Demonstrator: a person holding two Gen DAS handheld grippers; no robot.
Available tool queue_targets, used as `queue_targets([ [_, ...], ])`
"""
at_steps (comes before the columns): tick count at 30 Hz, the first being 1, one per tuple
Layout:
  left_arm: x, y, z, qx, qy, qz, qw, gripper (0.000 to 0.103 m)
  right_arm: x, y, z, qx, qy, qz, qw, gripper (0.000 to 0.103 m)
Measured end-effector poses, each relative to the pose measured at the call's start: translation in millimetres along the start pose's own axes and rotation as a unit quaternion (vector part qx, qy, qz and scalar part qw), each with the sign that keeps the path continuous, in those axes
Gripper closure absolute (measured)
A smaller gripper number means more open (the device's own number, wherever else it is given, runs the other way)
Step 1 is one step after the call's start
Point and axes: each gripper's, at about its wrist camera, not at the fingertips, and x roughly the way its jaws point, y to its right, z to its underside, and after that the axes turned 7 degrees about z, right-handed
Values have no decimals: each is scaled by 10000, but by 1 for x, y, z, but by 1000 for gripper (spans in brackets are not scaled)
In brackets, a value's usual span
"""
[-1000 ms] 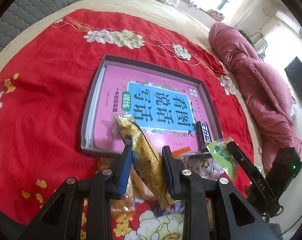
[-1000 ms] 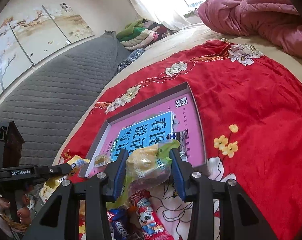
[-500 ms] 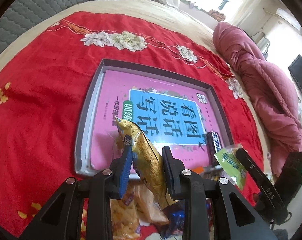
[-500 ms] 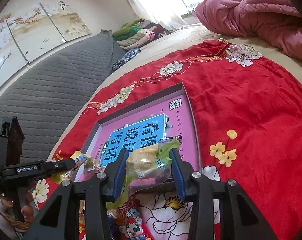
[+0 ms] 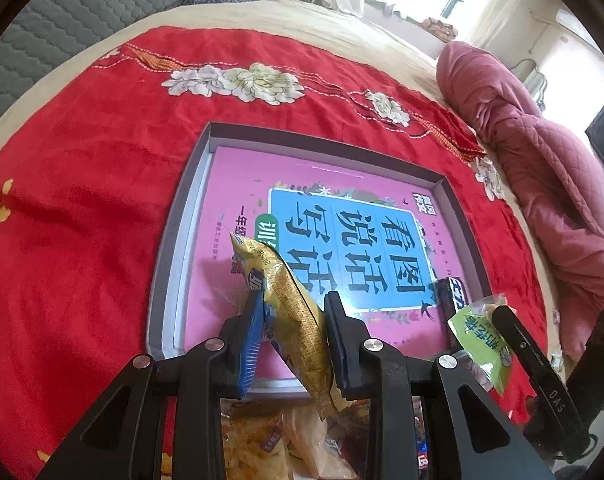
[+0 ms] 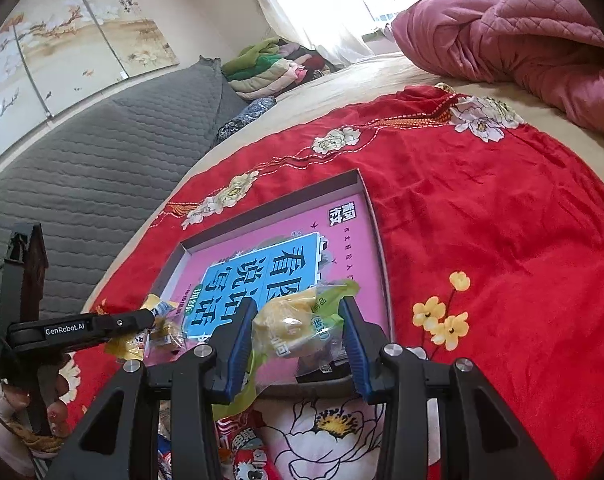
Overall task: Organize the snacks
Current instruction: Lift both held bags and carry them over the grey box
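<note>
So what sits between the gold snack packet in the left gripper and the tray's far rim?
In the left wrist view, only the pink-and-blue book cover lining the grey tray lies between the gold snack packet and the far rim; no snacks rest there.

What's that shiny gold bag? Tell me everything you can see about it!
The gold snack bag is a long, crinkly foil packet with small dark print and a blue patch near its top corner. The left gripper pinches its middle between blue-padded fingers. It tilts, top corner pointing up and left over the pink book inside the grey box, bottom end hanging down over a pile of other snacks.
</note>
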Motion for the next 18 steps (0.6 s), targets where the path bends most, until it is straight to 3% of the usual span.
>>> queue_targets([
  [18, 11, 4, -3, -21, 1, -132, 9999, 72, 15, 4, 3, -77, -17, 398, 9992, 59],
])
